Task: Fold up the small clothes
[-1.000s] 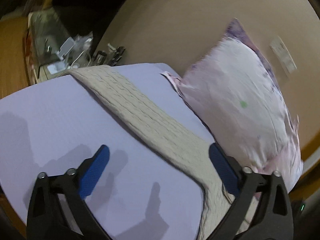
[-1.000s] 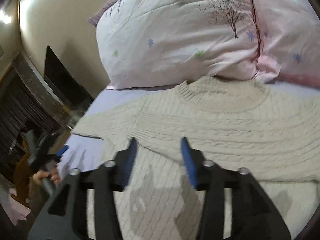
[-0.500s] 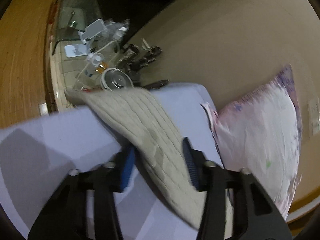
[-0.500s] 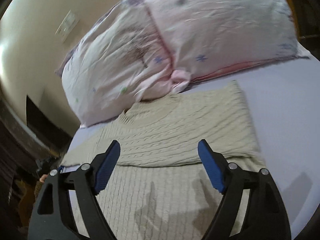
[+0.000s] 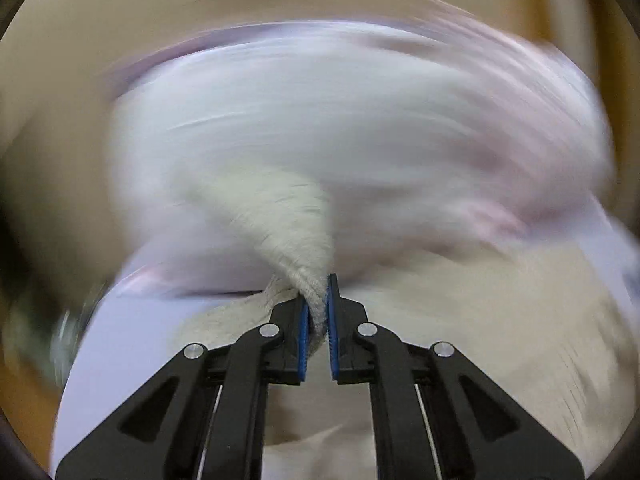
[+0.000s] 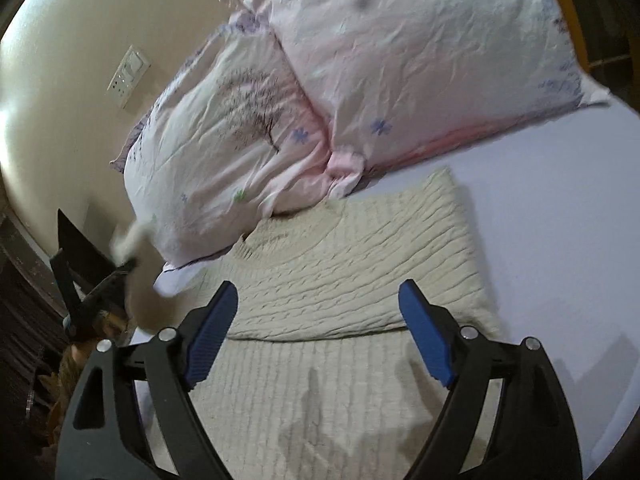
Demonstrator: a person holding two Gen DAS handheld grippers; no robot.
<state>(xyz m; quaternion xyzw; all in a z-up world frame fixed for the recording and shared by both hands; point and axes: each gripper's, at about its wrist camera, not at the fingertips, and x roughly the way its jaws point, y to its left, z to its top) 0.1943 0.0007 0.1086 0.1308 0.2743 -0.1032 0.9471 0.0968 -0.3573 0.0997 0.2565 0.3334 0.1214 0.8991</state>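
A cream cable-knit sweater lies on a pale lilac bed sheet, its right sleeve folded across the chest. My right gripper is open and hovers just above the sweater's body. My left gripper is shut on the sweater's left sleeve and holds it lifted off the bed; this view is heavily motion-blurred. In the right wrist view the left gripper shows at the far left with the sleeve end raised.
Two pink floral pillows lie against the cream wall just beyond the sweater's collar. A wall switch plate is above them. Dark furniture stands past the bed's left edge.
My left gripper closed on the left sleeve and swung it up and inward off the bed. My right gripper opened and drew back after laying the right sleeve across the chest.
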